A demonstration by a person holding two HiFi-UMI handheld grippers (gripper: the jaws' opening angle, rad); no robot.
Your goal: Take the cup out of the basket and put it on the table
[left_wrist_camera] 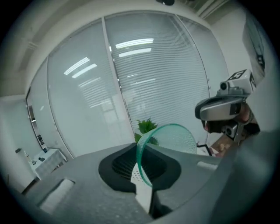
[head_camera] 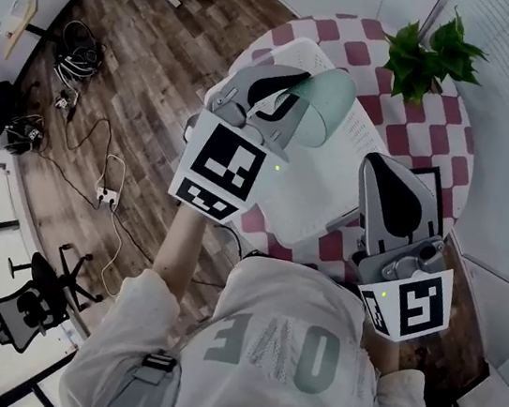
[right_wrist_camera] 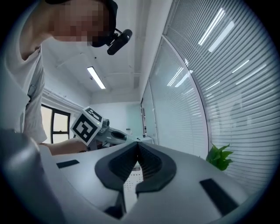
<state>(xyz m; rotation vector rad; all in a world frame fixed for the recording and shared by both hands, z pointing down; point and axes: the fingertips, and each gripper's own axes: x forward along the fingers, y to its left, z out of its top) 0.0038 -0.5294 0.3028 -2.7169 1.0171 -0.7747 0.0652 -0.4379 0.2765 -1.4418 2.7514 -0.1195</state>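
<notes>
The left hand-held gripper (head_camera: 283, 107) is closed on the rim of the green see-through cup (head_camera: 330, 110), with 1 jaw inside the wall and 1 outside. The cup is held up in the air, tipped on its side; in the head view it shows over the far end of the white basket (head_camera: 318, 193). The basket sits on the round surface (head_camera: 436, 130), which has a red and white checked cloth. The right hand-held gripper (head_camera: 387, 175) hangs over the near right edge of the basket, its 2 jaws pressed together with nothing between them. A green plant (head_camera: 428, 53) stands at the far right of the surface. In the left gripper view it shows just behind the cup.
</notes>
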